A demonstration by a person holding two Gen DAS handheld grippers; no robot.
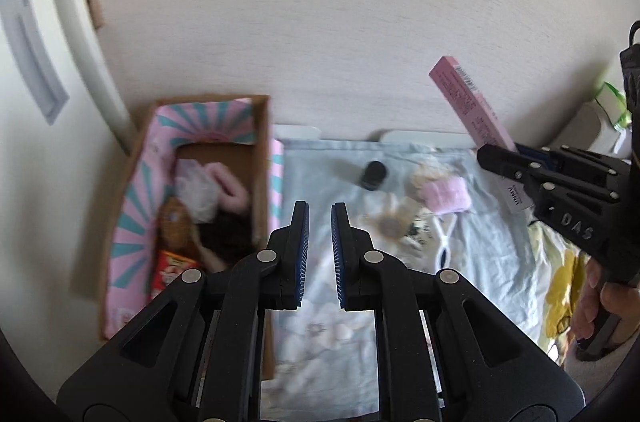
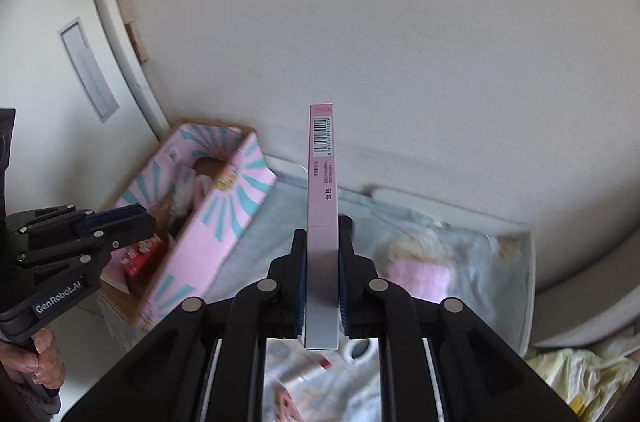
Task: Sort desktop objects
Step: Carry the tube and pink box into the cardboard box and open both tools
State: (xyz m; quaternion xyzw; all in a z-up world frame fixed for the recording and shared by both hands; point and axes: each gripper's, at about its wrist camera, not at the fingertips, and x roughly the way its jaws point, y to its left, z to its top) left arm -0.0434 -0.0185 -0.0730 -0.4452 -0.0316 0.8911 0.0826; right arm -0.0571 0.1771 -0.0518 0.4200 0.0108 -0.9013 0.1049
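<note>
Pink card, long and slim: the carton [image 2: 322, 182] in my right gripper [image 2: 322, 278]. Both blue pads are closed flat on its lower part; the barcoded end sticks up and away from me, clear of everything below.

Left gripper [image 1: 320, 254]: nothing between the jaws, pads nearly together with a thin gap. It hangs over the pale floral cloth [image 1: 320, 342], just right of the box.

Cardboard box [image 1: 262, 158], far left, against the wall: open top, flaps printed with pink and teal rays. Inside, a pink fluffy item [image 1: 230, 190], something white and fuzzy, a brown piece and a red packet [image 1: 170, 272]. Contents are blurred; I cannot tell them more exactly.

On the cloth, to the right of the box:
- small dark cap-like object [image 1: 373, 174], far side
- pink soft roll [image 1: 446, 198], just right of it
- cream fluffy item touching the roll
- white looped item, near side of the roll

White tray rim [image 2: 528, 282] edges the cloth on the right. A yellow-and-green floral fabric [image 2: 580, 374] lies beyond it, near right.

My hands show at the gripper handles: right hand [image 1: 600, 306], left hand [image 2: 40, 358].

Beige wall [image 1: 320, 22] behind everything.
</note>
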